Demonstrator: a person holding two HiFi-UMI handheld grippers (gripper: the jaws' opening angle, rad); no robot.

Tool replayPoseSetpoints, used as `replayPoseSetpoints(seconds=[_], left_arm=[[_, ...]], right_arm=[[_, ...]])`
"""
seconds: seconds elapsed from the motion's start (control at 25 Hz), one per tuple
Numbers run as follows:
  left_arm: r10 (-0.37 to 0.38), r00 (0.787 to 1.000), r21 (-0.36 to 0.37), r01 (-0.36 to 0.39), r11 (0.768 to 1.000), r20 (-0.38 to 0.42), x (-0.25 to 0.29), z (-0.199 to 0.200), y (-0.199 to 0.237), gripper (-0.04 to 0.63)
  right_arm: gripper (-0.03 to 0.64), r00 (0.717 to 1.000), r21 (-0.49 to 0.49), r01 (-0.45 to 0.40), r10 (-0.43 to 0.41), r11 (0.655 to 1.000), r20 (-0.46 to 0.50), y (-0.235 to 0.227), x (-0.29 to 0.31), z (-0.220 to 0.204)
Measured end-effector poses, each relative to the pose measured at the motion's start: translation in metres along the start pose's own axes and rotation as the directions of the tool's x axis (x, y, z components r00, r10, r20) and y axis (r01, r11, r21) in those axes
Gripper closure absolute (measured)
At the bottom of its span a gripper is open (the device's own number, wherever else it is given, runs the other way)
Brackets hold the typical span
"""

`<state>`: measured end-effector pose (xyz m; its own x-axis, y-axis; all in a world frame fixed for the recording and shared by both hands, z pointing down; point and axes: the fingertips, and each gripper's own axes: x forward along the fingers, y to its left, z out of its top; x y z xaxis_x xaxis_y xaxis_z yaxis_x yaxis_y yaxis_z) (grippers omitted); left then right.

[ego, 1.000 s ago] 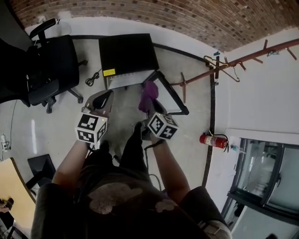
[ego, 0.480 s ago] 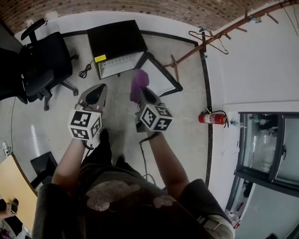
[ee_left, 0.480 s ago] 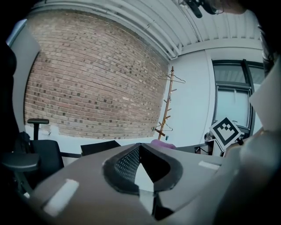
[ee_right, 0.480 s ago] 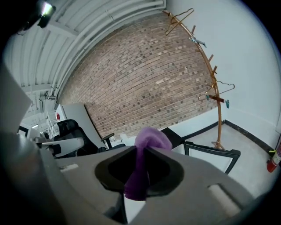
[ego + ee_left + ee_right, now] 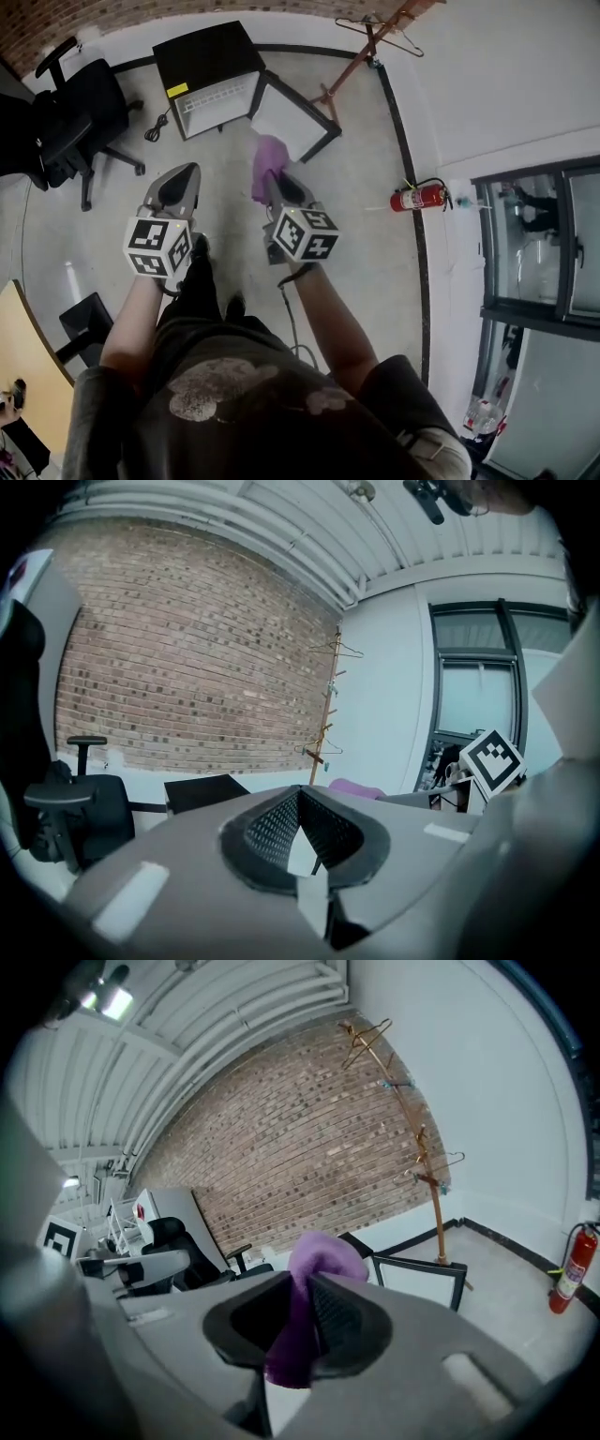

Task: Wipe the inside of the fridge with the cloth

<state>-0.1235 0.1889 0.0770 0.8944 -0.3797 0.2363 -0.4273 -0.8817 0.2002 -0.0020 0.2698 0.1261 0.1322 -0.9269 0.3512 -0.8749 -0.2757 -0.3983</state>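
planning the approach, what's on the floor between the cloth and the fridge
Only bare floor, in the head view, between cloth and fridge; its open door stands just beside.

Upper left of frame: black office chair on pale floor; black cable just beside it. Top edge: brick wall. Upper centre-right: wooden coat rack w/ wire hanger, standing by white wall. Right of centre: red fire extinguisher at wall base. Far right: glazed doors. Lower left: wooden tabletop.

Fridge ahead, chair leftward, cloth in right tongs.
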Motion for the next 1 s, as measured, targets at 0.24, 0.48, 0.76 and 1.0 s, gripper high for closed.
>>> replayPoseSetpoints(seconds=[0.24, 0.48, 0.76, 1.0], left_arm=[[-0.039, 0.998, 0.031, 0.037, 0.999, 0.054, -0.040, 0.008, -0.067, 0.575], [-0.035, 0.998, 0.040, 0.033, 0.999, 0.047, -0.067, 0.002, -0.094, 0.577], [-0.046, 0.998, 0.047, 0.044, 0.998, 0.045, -0.089, 0.000, -0.117, 0.575], [-0.046, 0.998, 0.044, 0.043, 0.998, 0.047, -0.101, -0.004, -0.118, 0.575]], right_arm=[[0.566, 0.997, -0.013, -0.050, 0.050, 0.999, 0.056, 0.013, -0.074, 0.000], [0.569, 0.994, -0.050, -0.097, 0.099, 0.994, 0.041, 0.037, -0.113, -0.010], [0.569, 0.992, -0.069, -0.119, 0.121, 0.991, 0.026, 0.052, -0.137, -0.023], [0.569, 0.992, -0.068, -0.128, 0.129, 0.989, 0.011, 0.060, -0.142, -0.032]])
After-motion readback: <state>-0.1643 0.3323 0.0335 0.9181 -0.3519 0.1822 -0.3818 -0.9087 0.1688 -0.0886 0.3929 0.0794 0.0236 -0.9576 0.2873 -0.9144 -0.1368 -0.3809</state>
